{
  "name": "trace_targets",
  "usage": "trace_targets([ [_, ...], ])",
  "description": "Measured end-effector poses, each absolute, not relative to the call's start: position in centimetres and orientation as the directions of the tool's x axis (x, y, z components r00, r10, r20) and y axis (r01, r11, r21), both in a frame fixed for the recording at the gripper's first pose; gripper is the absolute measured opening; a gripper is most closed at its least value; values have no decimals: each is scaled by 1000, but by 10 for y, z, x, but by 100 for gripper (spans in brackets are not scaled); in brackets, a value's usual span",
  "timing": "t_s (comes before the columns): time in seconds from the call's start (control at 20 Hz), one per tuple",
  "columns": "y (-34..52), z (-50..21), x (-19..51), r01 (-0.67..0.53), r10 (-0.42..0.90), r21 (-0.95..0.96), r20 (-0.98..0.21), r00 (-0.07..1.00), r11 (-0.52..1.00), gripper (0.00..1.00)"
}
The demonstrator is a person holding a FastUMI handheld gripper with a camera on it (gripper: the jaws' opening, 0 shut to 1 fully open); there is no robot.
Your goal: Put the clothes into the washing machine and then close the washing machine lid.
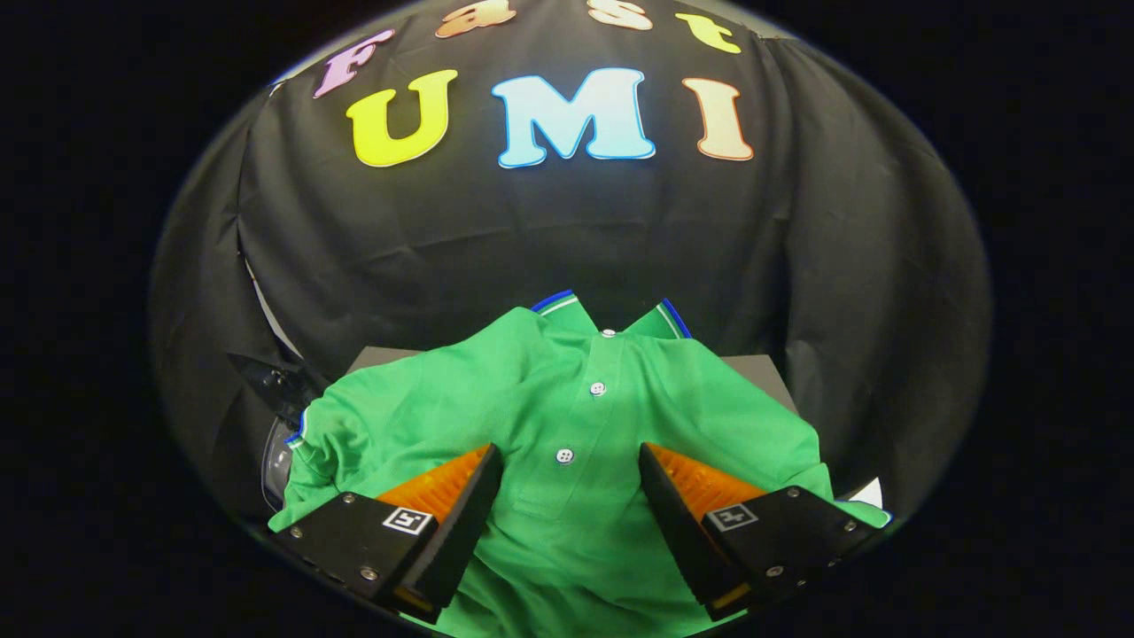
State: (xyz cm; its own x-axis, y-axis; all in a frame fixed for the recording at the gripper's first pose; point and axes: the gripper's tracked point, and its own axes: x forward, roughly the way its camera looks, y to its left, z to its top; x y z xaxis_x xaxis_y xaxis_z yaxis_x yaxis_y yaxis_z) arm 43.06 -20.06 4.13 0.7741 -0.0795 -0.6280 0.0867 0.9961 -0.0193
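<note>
Nothing is judged done yet: the green polo shirt (567,416) lies spread just ahead of and beneath the hand-held gripper (571,465), held wide, unloaded.

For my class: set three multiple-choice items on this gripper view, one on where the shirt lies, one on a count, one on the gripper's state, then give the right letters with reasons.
1. Where is the green polo shirt?
A. Spread over a grey surface, reaching between the fingers
B. Hung on the booth wall
C. Folded in a basket

2. How many white buttons show on its placket?
A. One
B. Three
C. Six

3. How is the gripper?
A. Shut on the collar
B. Open, fingers apart over the shirt
C. Shut on a sleeve

Answers: 1 A, the fabric drapes across the grey surface; 2 B, three buttons run down the placket; 3 B, a wide gap of shirt shows between the fingers.
</note>
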Motion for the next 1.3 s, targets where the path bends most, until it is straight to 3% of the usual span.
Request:
trace_targets([
  [0.1,-196,38,432,79,-60,2,-632,772,997,90],
  [0.35,-185,37,429,36,1,46,-639,769,998,48],
  [0.5,-182,40,429,23,50,110,-616,786,994,17],
  [0.65,-184,45,428,38,83,190,-589,804,981,3],
  [0.9,-176,59,427,6,108,212,-523,845,977,0],
  [1.3,-121,115,416,-98,257,397,-370,893,913,0],
])
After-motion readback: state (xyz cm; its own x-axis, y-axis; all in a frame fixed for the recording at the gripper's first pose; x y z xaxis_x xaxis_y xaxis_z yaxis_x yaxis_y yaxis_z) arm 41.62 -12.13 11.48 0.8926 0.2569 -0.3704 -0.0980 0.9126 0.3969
